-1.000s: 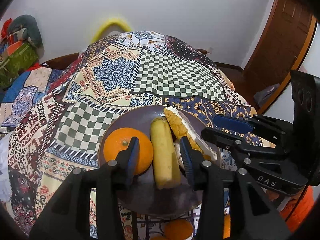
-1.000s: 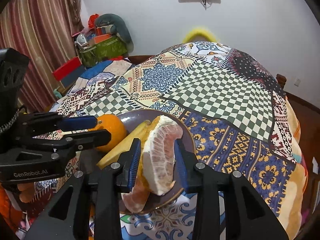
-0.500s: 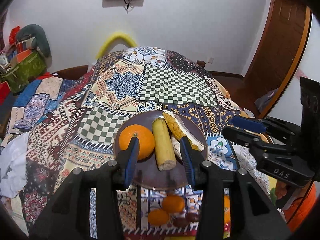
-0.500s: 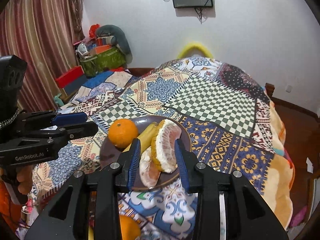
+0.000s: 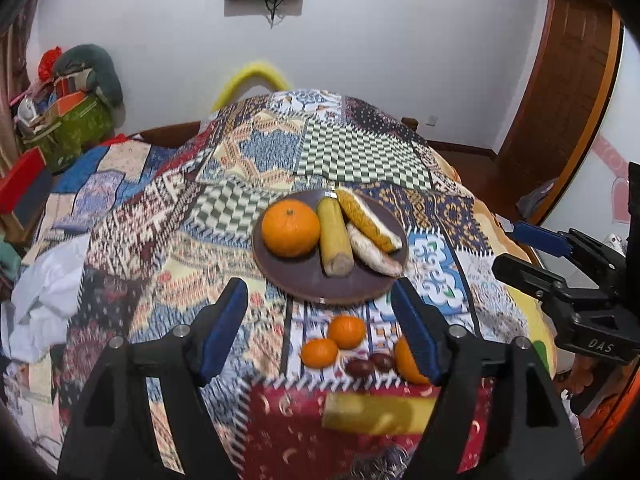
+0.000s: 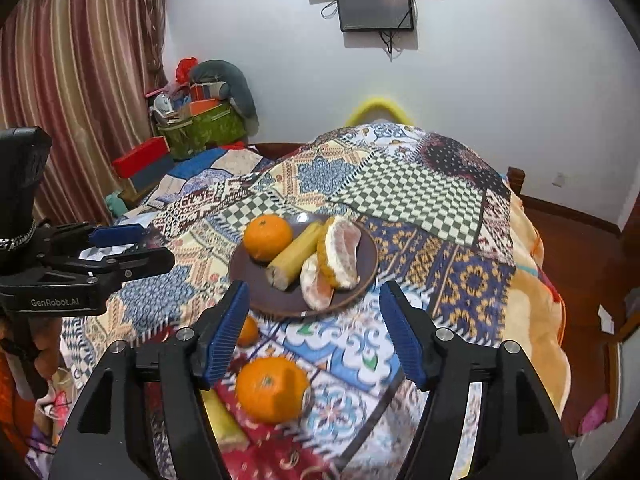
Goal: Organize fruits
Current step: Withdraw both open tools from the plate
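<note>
A brown plate (image 5: 304, 280) on the patchwork quilt holds a large orange (image 5: 291, 227), a banana piece (image 5: 334, 242) and two pomelo wedges (image 5: 372, 226). The same plate (image 6: 260, 296), orange (image 6: 267, 237) and wedges (image 6: 344, 252) show in the right wrist view. My left gripper (image 5: 320, 332) is open and empty, hovering in front of the plate. My right gripper (image 6: 314, 330) is open and empty, also in front of the plate. Two small tangerines (image 5: 334, 342), two dark fruits (image 5: 370, 364), another orange (image 6: 272, 388) and a yellow banana piece (image 5: 378, 414) lie on the quilt nearer me.
The quilt (image 5: 352, 156) drapes over a rounded table and falls off at the right (image 6: 536, 280). Boxes and a green bag (image 6: 200, 124) are piled at the back left by the curtain. A wooden door (image 5: 560, 92) is at the right.
Both grippers have pulled back and up from the plate and opened wide. The pomelo wedge that was between the right fingers now lies on the plate. Loose fruit near me has come into view.
</note>
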`<state>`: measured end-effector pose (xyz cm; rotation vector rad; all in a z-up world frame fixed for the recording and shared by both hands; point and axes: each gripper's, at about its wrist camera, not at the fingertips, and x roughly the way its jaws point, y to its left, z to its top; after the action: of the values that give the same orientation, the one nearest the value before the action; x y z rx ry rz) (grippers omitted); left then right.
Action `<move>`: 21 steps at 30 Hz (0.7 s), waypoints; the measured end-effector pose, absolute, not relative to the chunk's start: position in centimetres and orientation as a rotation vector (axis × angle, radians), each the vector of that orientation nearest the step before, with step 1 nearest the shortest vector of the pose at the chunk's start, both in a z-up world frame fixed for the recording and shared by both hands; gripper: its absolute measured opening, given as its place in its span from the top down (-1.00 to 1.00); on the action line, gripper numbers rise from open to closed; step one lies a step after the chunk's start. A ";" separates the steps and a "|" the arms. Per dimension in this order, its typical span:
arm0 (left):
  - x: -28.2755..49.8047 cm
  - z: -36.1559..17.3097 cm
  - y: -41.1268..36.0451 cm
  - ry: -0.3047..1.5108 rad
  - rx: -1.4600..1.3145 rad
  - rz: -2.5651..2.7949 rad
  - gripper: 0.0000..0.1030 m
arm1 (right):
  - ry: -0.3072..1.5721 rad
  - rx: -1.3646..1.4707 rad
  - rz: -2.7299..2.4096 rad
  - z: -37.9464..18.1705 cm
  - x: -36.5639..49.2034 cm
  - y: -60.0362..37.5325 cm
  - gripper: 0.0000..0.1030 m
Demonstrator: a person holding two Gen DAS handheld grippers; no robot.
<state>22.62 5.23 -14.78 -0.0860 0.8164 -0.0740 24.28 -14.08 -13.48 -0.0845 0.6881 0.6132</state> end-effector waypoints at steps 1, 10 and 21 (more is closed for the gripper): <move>22.1 -15.1 5.1 0.828 -0.091 -0.079 -0.51 | 0.694 -0.083 0.613 -13.6 23.9 -14.3 -0.25; 19.2 -18.7 2.4 0.930 -0.140 -0.090 -0.56 | 0.719 -0.083 0.572 -14.8 20.9 -16.5 -0.25; 18.2 -22.1 -3.3 1.004 -0.072 -0.043 -0.57 | 0.753 -0.035 0.533 -16.2 19.5 -19.2 -0.25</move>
<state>18.19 -3.34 -22.13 -0.0721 1.0042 -0.0427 19.53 -19.17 -16.15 -0.0349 0.7528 0.5334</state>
